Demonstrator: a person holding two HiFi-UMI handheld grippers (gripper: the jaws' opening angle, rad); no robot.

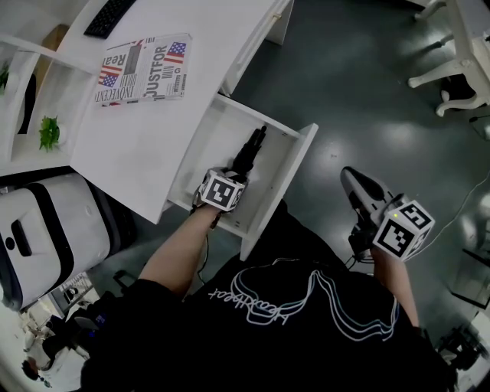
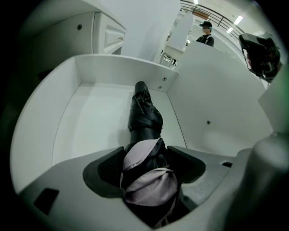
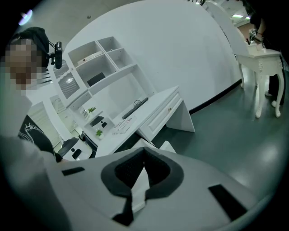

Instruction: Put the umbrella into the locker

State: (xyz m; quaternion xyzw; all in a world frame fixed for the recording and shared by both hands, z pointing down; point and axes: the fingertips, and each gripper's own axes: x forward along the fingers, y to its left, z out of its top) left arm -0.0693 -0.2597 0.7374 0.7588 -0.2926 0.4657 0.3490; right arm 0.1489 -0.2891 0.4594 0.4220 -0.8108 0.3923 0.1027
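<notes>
Left tool [image 2: 145,151] released, straddling umbrella [image 2: 144,113] | lies lengthwise in drawer [image 2: 90,122], far end toward its back | right tool [image 3: 143,156] clenched

L hand-held gripper [image 2: 144,158] tipped steeply down, jaws apart; R hand-held gripper [image 3: 143,167] out to side, jaws together.

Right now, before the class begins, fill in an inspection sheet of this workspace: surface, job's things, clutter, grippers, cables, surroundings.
Surface: white desk, its drawer pulled open.
Job's things: black folded umbrella lying inside the drawer.
Clutter: magazine, keyboard, small plant on a side shelf.
Grippers: left gripper over the drawer, fingers apart round the umbrella's near end; right gripper off to the side, fingers together, empty.
Cables: thin cable on the floor.
Surroundings: dark floor, white table legs, white case beside the desk.
</notes>
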